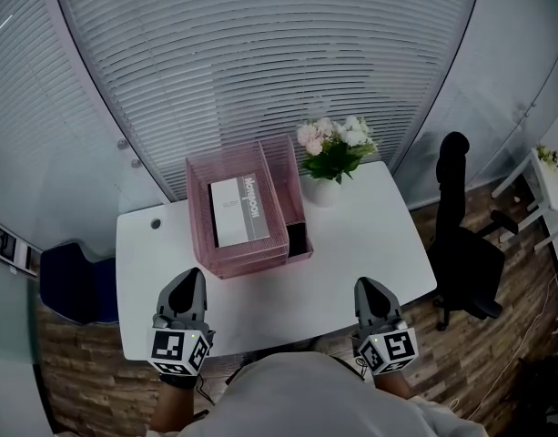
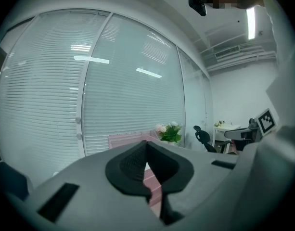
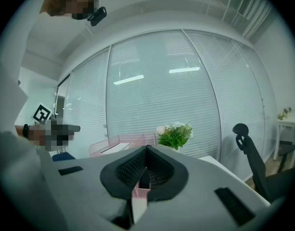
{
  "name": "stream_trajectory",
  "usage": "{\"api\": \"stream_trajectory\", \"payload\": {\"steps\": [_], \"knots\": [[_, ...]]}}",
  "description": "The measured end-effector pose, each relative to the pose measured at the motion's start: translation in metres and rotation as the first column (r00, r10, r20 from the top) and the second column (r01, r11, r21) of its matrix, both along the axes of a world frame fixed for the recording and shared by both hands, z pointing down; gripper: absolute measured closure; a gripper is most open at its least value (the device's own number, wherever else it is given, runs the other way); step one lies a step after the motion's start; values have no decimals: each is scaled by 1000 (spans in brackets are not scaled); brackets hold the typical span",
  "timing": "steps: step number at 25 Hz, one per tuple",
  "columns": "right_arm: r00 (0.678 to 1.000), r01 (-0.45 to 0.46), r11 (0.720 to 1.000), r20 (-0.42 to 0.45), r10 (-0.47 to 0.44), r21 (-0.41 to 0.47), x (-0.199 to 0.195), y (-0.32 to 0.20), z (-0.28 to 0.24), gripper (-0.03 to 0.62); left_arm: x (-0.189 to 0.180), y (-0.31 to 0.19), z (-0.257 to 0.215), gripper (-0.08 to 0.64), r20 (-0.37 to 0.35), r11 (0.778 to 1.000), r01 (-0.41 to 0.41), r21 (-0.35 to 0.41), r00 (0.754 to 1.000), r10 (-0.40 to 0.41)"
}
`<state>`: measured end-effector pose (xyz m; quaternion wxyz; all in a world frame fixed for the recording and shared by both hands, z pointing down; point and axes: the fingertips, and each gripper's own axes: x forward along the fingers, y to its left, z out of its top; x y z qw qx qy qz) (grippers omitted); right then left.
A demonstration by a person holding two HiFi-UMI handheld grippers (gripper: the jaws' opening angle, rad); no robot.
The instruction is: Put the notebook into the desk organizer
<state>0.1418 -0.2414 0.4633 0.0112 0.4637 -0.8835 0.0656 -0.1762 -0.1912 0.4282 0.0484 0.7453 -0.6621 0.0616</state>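
While notebook [image 1: 238,209] lies flat inside, pink desk organizer [image 1: 253,264] sits on table [image 1: 374,235].

Office: white desk [image 1: 374,244] w/ swivel chair [image 1: 462,248], blinds [image 1: 260,53].

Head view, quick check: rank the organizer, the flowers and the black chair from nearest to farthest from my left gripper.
1. Organizer: on the desk just ahead of the left gripper, slightly to its right, with the notebook lying in it.
2. Flowers: at the desk's far edge, right of the organizer.
3. Black chair: off the desk, beyond its right edge.
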Motion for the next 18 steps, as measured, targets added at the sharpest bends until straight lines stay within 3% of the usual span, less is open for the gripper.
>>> {"api": "stream_trajectory", "payload": {"steps": [18], "knots": [[1000,2,1000,1,-2,1,-13,9,-1,580,-14,10,5,551,-31,1000,25,4,999,-25]]}}
